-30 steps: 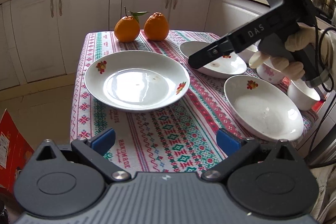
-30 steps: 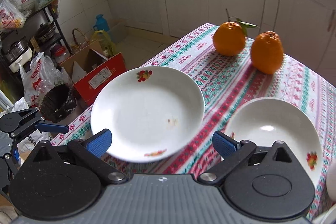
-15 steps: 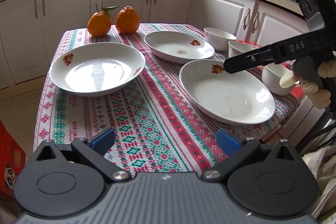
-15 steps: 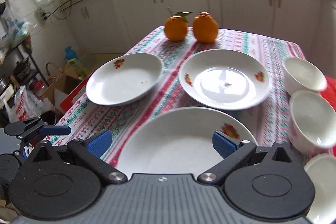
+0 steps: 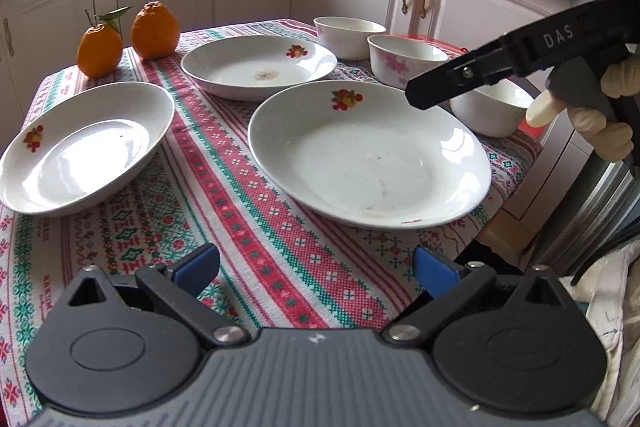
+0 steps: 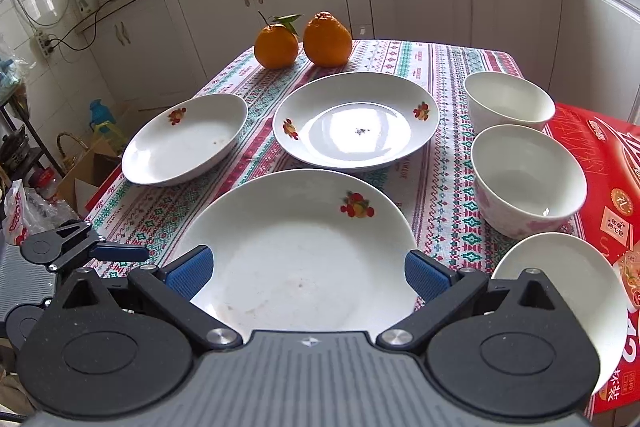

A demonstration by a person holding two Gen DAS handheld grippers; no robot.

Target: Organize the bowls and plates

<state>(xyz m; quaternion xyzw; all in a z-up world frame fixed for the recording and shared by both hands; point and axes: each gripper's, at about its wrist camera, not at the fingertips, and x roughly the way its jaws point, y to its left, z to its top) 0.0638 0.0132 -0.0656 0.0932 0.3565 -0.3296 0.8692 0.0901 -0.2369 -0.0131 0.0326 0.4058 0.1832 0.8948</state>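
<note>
Three plates (image 6: 296, 251), three bowls (image 6: 524, 183): all separate, nothing stacked. Left gripper (image 5: 316, 269), right gripper (image 6: 308, 273): fingers wide, empty.

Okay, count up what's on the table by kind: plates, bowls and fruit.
Plates: 3
Bowls: 3
Oranges: 2
Total: 8

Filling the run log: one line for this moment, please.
left gripper: open, empty | right gripper: open, over nearest plate | plates: unstacked | bowls: unstacked
</note>
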